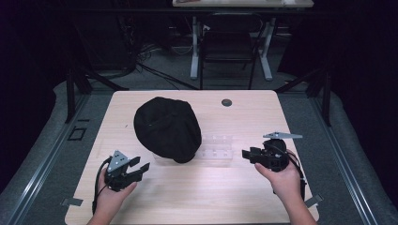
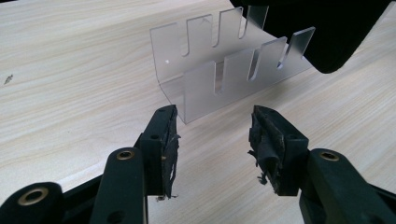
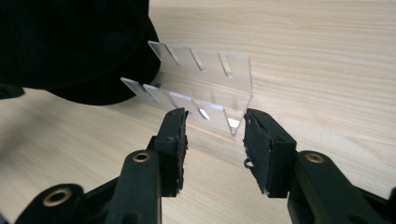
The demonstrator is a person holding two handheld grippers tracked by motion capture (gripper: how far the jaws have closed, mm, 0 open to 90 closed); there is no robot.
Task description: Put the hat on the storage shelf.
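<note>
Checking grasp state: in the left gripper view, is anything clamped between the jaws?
No. The left gripper has its jaws apart over bare table, short of the clear slotted rack.

This looks like a lab or test room set up for recording. A pale wood-grain bench (image 1: 178,197) stands alone on grey carpet (image 1: 56,140) framed by metal floor rails (image 1: 345,159). Dark curtains close in both sides. Behind it, loose cables (image 1: 141,56) trail across the floor near a black chair (image 1: 228,47) tucked under a white-legged desk (image 1: 234,3).
</note>
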